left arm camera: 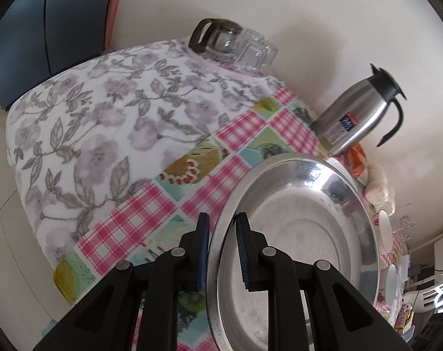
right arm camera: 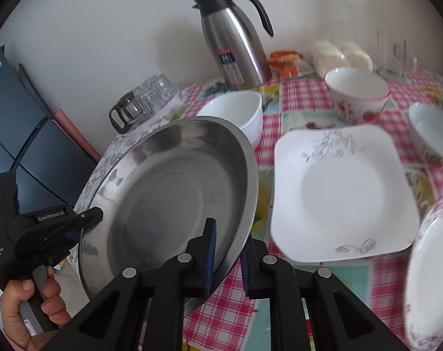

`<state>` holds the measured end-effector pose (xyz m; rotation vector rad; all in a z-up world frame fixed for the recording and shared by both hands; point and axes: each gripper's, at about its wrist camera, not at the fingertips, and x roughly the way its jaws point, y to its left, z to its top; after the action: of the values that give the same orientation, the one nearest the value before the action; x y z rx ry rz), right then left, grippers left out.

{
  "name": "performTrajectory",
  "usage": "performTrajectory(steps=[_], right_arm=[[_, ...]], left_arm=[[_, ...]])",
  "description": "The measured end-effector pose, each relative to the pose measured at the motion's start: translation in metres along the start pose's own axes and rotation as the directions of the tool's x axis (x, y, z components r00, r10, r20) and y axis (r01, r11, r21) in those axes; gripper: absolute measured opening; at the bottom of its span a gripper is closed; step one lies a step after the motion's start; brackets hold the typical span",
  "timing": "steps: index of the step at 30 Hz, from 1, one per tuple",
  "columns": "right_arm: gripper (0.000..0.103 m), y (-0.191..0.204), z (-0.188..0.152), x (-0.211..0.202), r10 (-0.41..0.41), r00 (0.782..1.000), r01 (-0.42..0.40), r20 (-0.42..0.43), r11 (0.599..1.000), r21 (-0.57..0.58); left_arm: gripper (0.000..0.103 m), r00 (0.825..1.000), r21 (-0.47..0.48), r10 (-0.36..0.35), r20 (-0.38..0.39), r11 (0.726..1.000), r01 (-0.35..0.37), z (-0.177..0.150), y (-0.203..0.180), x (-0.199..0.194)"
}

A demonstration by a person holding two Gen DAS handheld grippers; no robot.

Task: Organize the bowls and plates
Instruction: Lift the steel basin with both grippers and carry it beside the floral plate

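Observation:
A round steel plate (right arm camera: 174,187) is held tilted above the table, gripped on two sides. My left gripper (left arm camera: 221,234) is shut on its rim, one finger inside and one outside; the plate (left arm camera: 303,228) fills the lower right of the left wrist view. My right gripper (right arm camera: 225,245) is shut on the opposite rim. The left gripper (right arm camera: 75,222) shows in the right wrist view at the plate's left edge. A white square plate (right arm camera: 341,193) lies on the table to the right. A plain white bowl (right arm camera: 236,111), a flowered bowl (right arm camera: 357,96) and two more bowls (right arm camera: 432,128) (right arm camera: 429,272) stand around it.
A steel thermos jug (right arm camera: 236,38) stands at the back by the wall, also in the left wrist view (left arm camera: 356,111). Upturned glasses and a glass pot (right arm camera: 145,99) sit on a floral cloth (left arm camera: 104,117) at the left. A glass mug (right arm camera: 394,55) stands back right. The tablecloth (right arm camera: 309,108) is pink checked.

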<state>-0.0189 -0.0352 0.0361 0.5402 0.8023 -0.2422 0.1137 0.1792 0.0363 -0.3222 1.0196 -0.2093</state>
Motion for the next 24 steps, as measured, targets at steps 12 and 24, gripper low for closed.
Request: performTrajectory(steps=[12,24], right_arm=[[0.017,-0.038,0.012,-0.041,-0.034,0.998,0.032,0.059,0.999,0.029],[0.018,-0.091,0.018,-0.074,-0.089,0.992,0.081,0.090,0.993,0.083]], left_arm=[[0.019,0.998,0.136,-0.049,0.025,0.990,0.045,-0.022,-0.059,-0.015],[0.019,0.996,0.231,-0.083,-0.015,0.969,0.084,-0.054,-0.113,-0.014]])
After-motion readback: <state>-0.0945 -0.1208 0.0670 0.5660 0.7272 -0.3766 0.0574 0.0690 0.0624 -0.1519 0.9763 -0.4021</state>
